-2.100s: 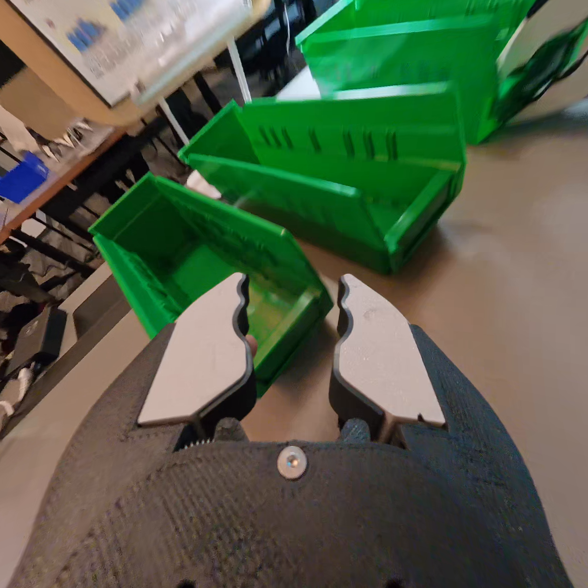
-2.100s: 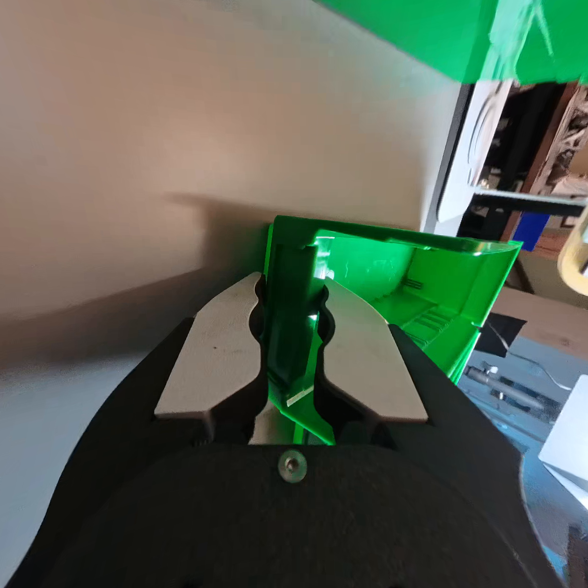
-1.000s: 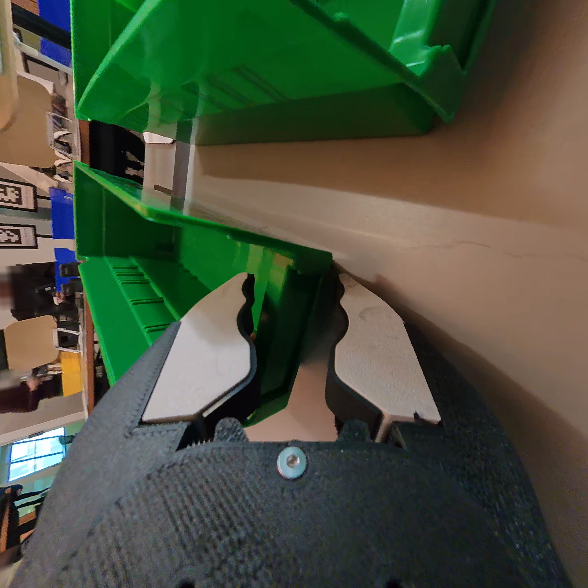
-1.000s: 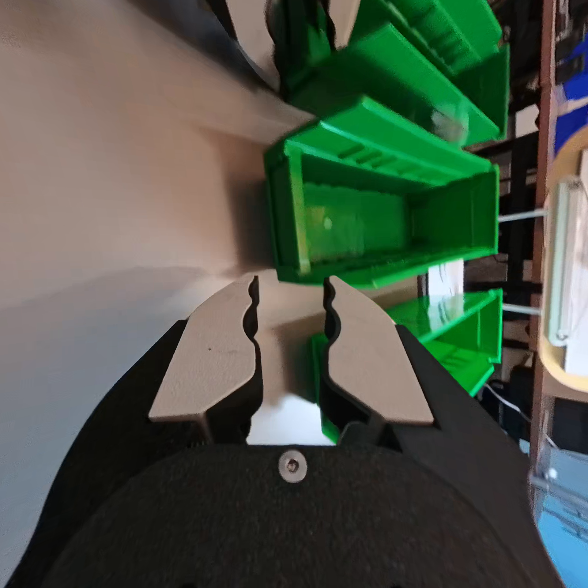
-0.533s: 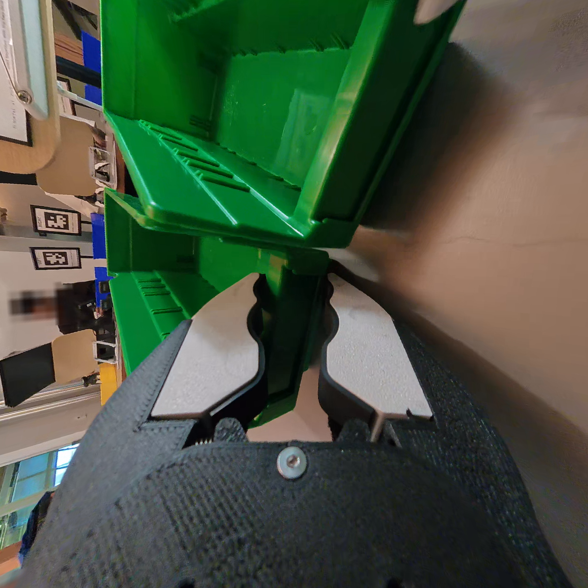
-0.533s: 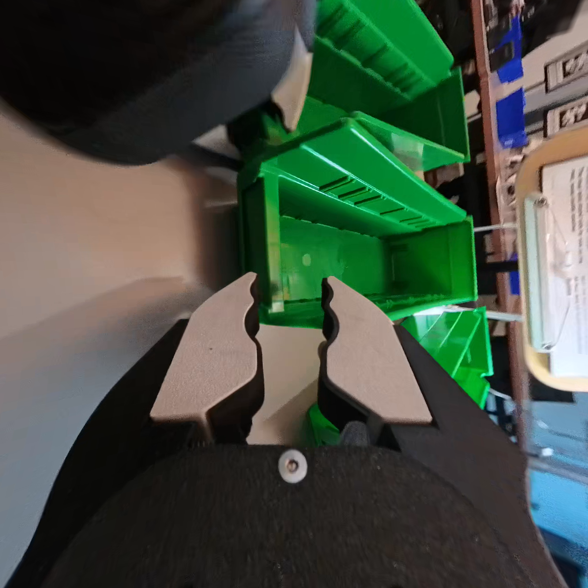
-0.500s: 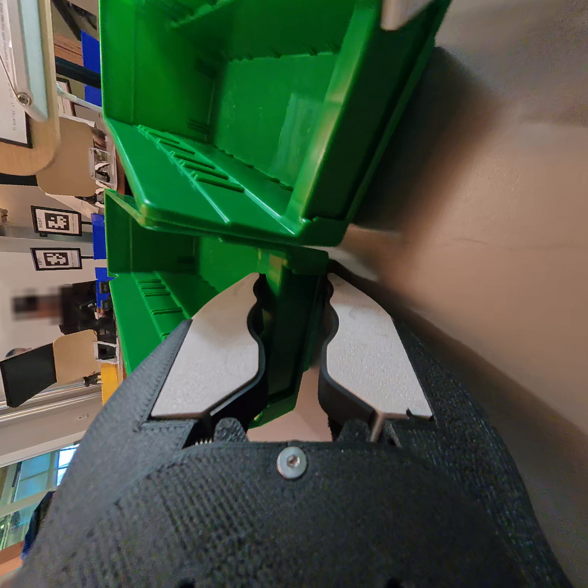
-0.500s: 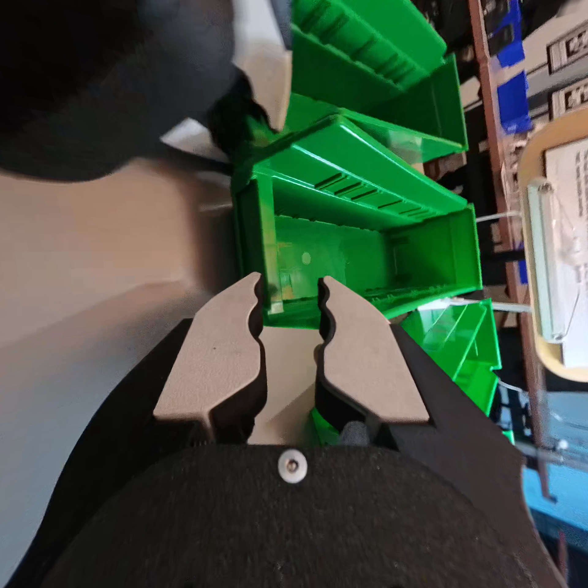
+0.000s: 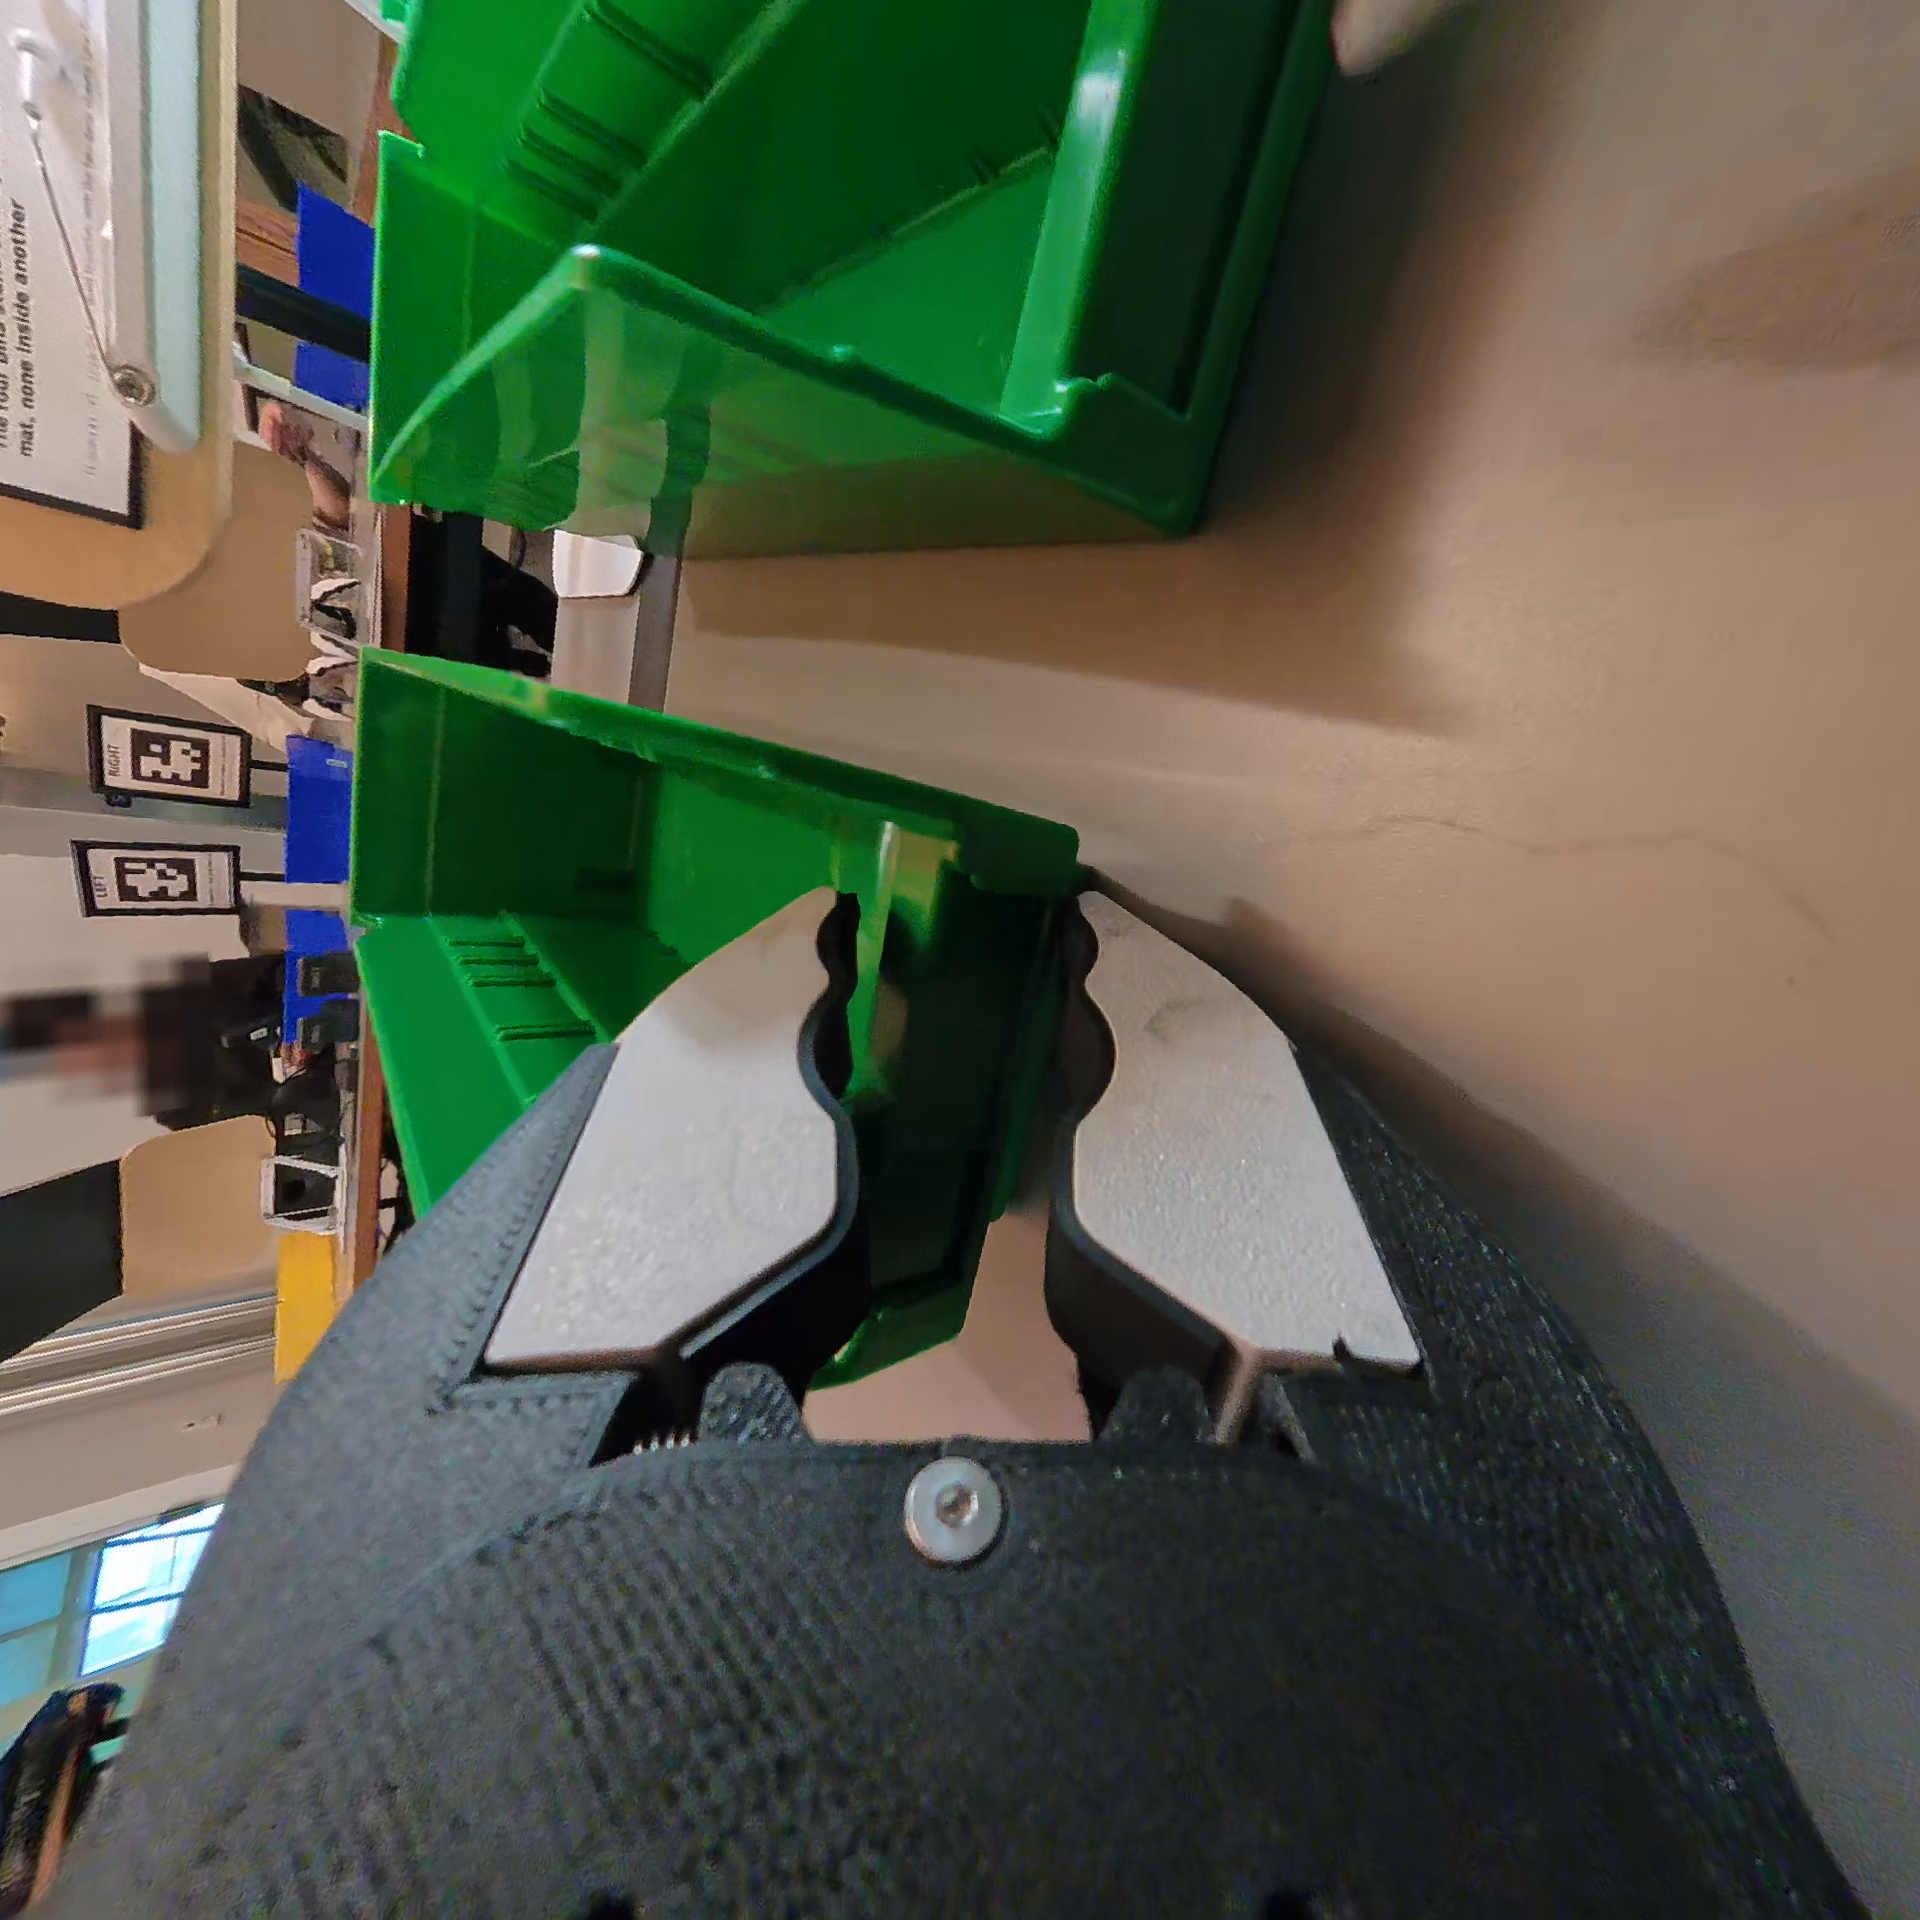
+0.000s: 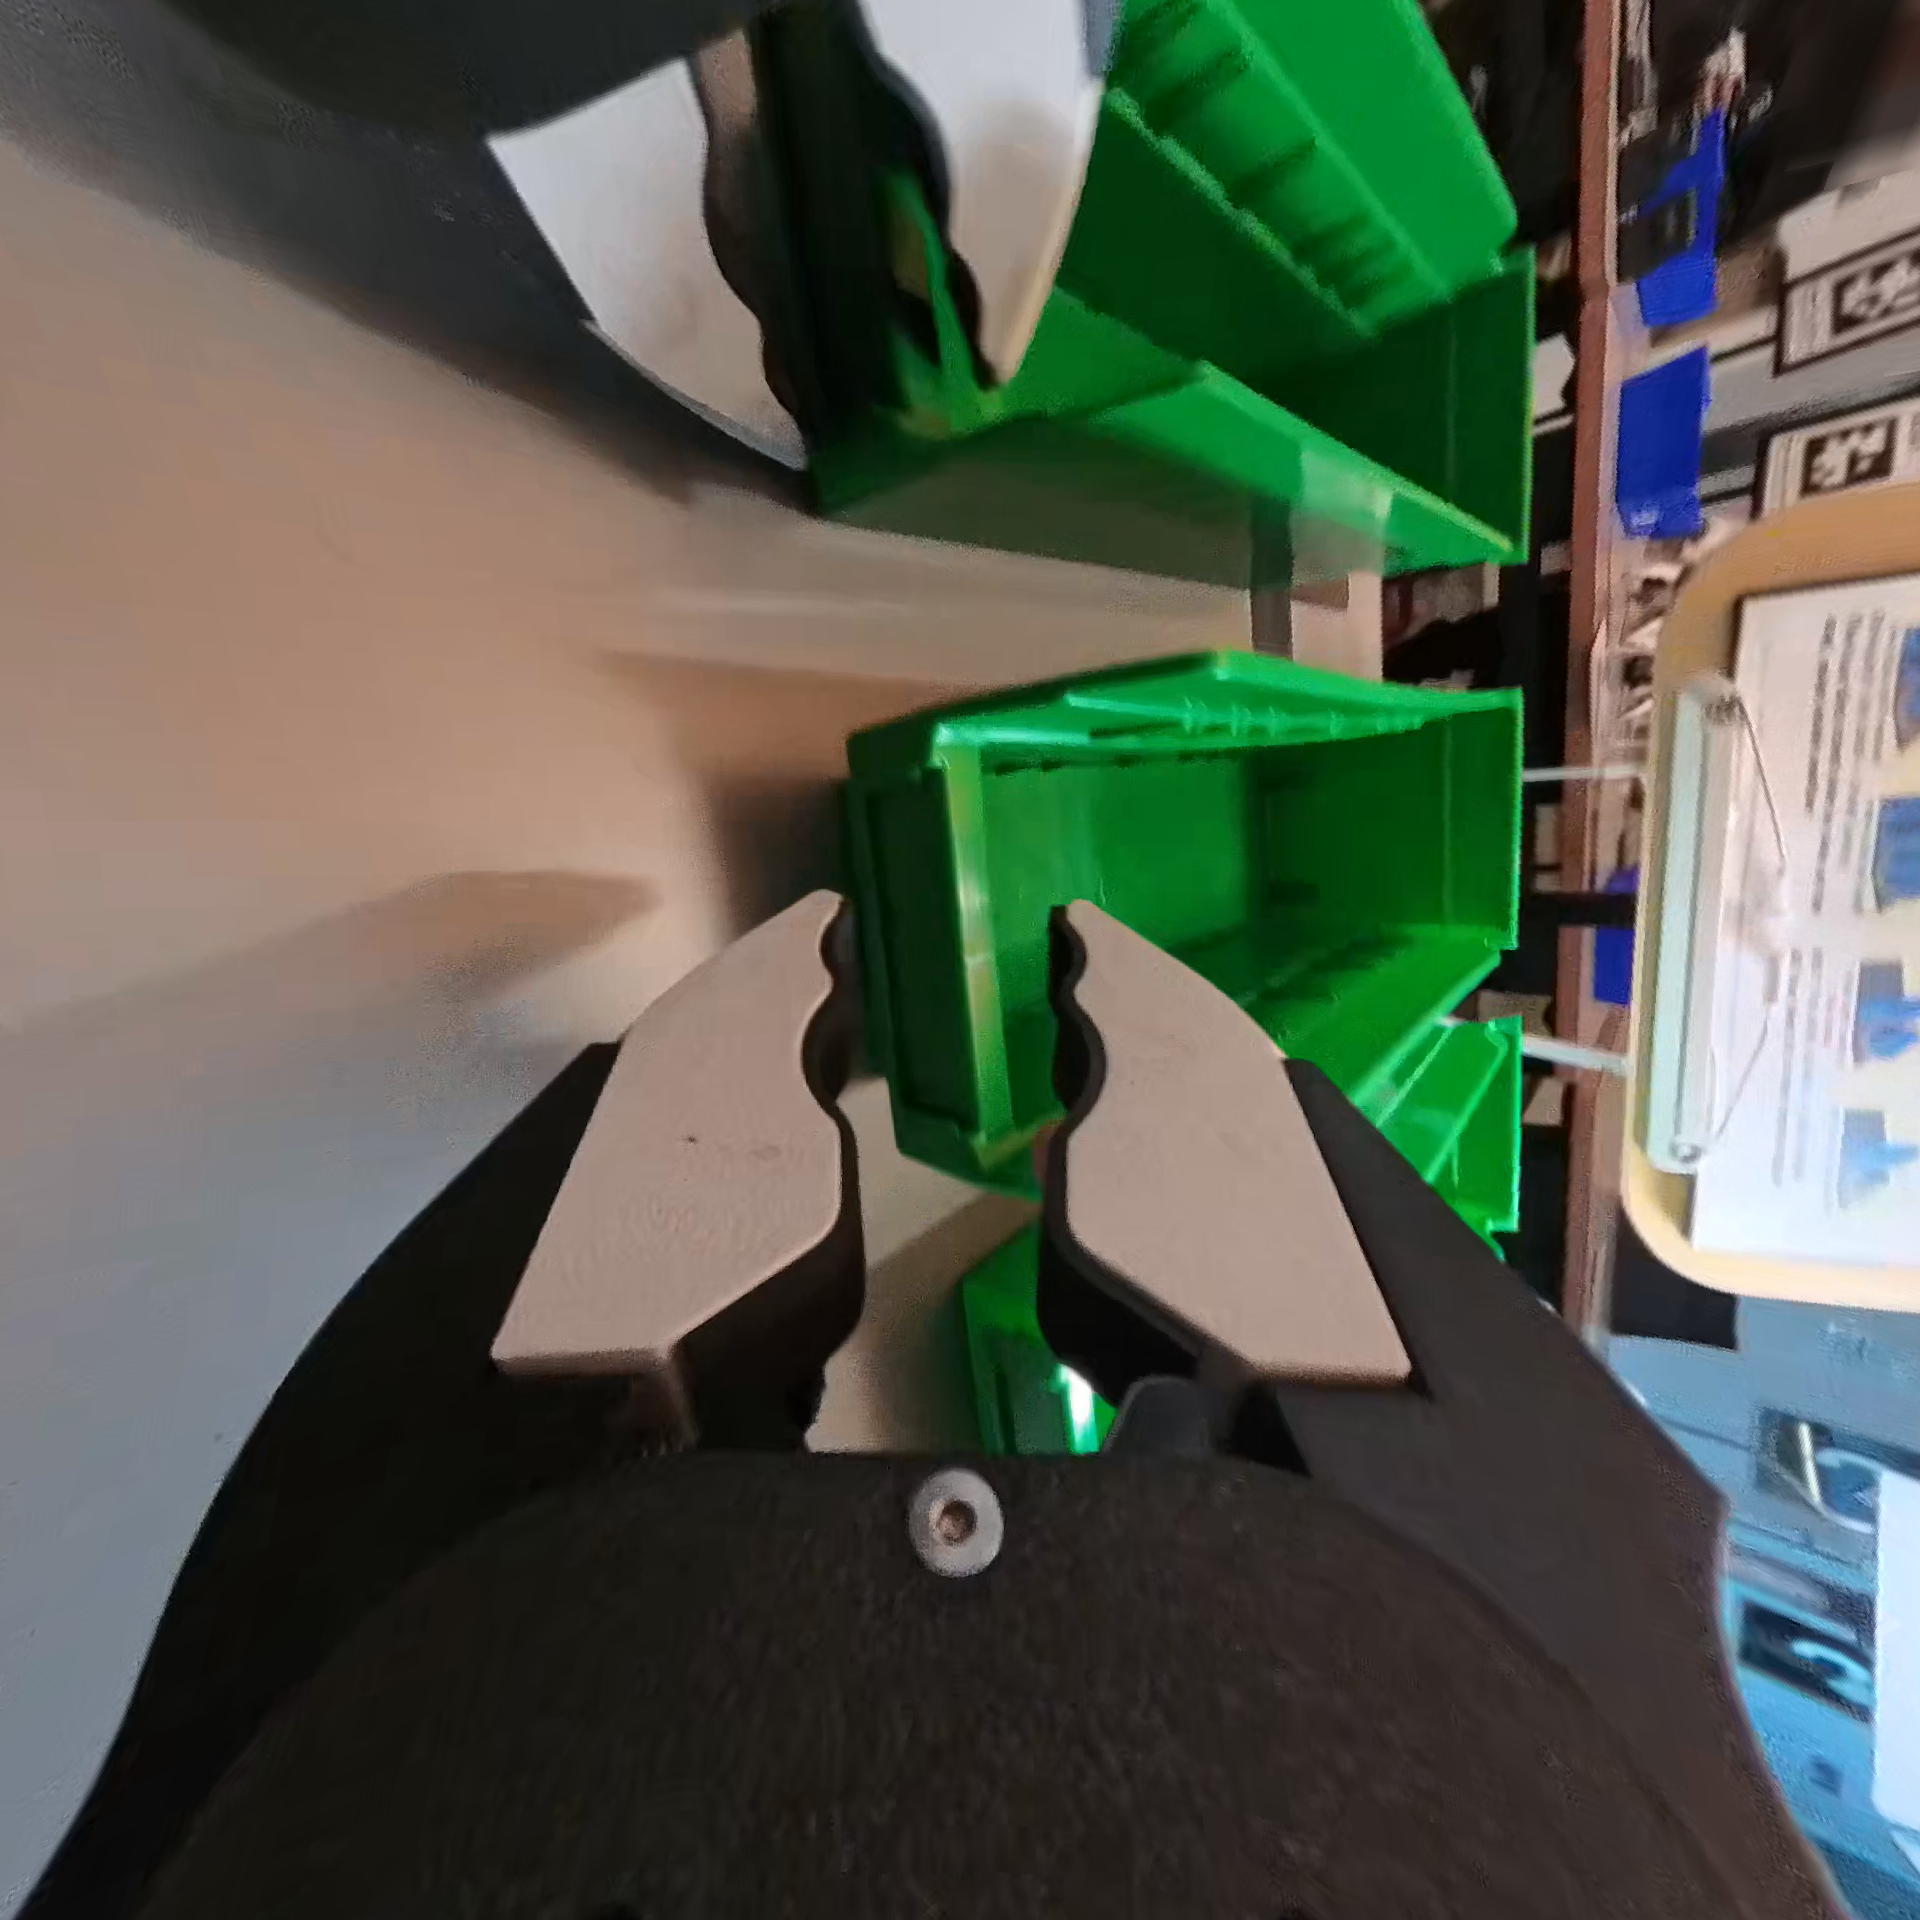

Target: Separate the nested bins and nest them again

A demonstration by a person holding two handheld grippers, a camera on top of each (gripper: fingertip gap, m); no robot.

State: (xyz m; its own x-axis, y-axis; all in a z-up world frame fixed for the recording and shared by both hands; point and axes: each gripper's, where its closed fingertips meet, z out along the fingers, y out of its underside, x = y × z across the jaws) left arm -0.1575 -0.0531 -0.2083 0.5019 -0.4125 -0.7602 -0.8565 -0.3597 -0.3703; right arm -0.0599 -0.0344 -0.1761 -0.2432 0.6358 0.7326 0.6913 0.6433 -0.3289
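The task's things are glossy bright-green moulded plastic storage bins with sloped side walls, a low front lip and ribbed slots along the walls; all stand on a smooth tan tabletop (image 9: 1507,727), and both cameras are rolled sideways.

In the left wrist view, the left gripper (image 9: 956,935) is clamped on the front lip of the near green bin (image 9: 540,831), one grey finger inside the bin and the other outside against the tabletop side. That bin is empty. Beyond it, apart from it across a strip of bare table, sits a second green bin (image 9: 1122,312) with a third green bin (image 9: 665,145) resting tilted inside it.

In the right wrist view, the right gripper (image 10: 945,935) has its grey fingers spread either side of the front lip of the middle green bin (image 10: 1195,831); whether the pads press the plastic cannot be told, and gaps show beside the lip. This bin is empty too. Only this view shows a further green bin (image 10: 1455,1122) below and behind it, partly hidden by the right finger, and the left gripper (image 10: 883,260) farther off, blurred, gripping the lip of its bin (image 10: 1195,457).

Only the left view shows a mosaic-blurred person in the background. A tan clipboard with a printed sheet (image 10: 1818,935) stands behind the bins in both views.
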